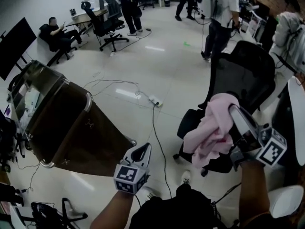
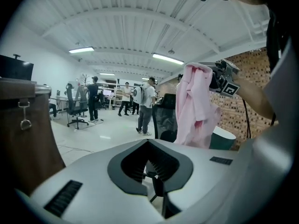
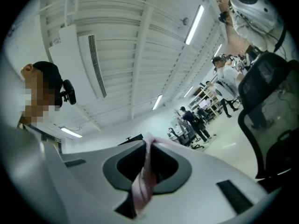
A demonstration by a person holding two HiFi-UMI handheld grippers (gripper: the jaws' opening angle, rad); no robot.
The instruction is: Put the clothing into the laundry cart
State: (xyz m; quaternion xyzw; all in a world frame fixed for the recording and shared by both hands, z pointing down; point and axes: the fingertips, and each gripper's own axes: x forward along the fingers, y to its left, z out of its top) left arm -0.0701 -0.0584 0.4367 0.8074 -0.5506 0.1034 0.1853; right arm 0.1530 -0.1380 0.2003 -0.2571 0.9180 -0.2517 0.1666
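Observation:
A pink garment (image 1: 213, 130) hangs in the air from my right gripper (image 1: 233, 111), which is shut on a fold of it above a black office chair. In the right gripper view a strip of pink cloth (image 3: 144, 178) is pinched between the jaws of that gripper (image 3: 149, 143). The brown laundry cart (image 1: 71, 123) stands open at the left, well apart from the garment. My left gripper (image 1: 142, 150) floats near the cart's right corner, shut and empty (image 2: 147, 142). The left gripper view also shows the garment (image 2: 196, 106) dangling and the cart's wall (image 2: 21, 139) at the left edge.
A black mesh office chair (image 1: 243, 75) stands under the garment. A power strip and cables (image 1: 155, 101) lie on the floor between cart and chair. Several people and desks are at the far end of the room. A white round object (image 1: 285, 200) sits at lower right.

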